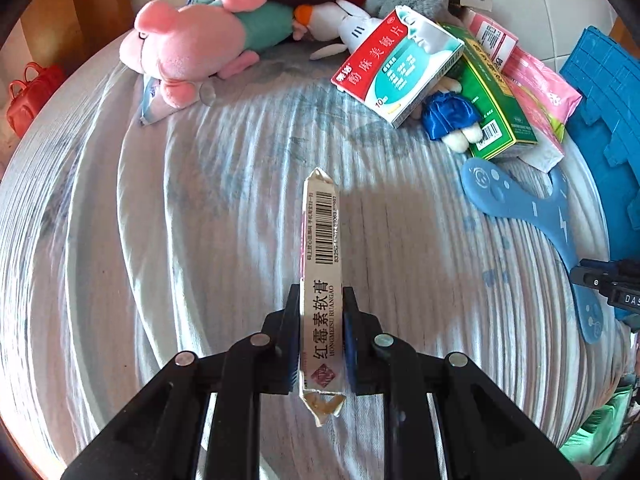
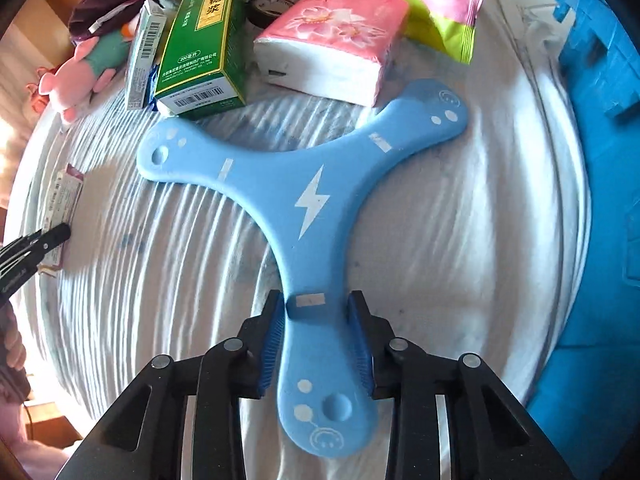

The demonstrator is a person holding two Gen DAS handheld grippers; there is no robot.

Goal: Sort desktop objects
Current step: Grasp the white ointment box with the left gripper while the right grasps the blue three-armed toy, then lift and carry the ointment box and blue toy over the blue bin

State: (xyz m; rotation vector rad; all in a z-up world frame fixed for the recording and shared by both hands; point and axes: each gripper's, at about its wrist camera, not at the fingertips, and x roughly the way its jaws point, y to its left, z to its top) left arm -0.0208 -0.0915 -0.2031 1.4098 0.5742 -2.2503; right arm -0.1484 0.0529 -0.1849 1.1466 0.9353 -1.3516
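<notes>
On the striped bed sheet, the left gripper clenched an ointment box; only the right view showed the right gripper closing around a blue boomerang.

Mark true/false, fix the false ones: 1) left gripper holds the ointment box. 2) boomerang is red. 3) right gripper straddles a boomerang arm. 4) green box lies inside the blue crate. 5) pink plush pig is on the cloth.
1) True: the left gripper is shut on the ointment box.
2) False: the boomerang is light blue.
3) True: the right gripper has one arm of it between its fingers.
4) False: the green box lies on the cloth, outside the blue crate.
5) True: the pink plush pig.
</notes>
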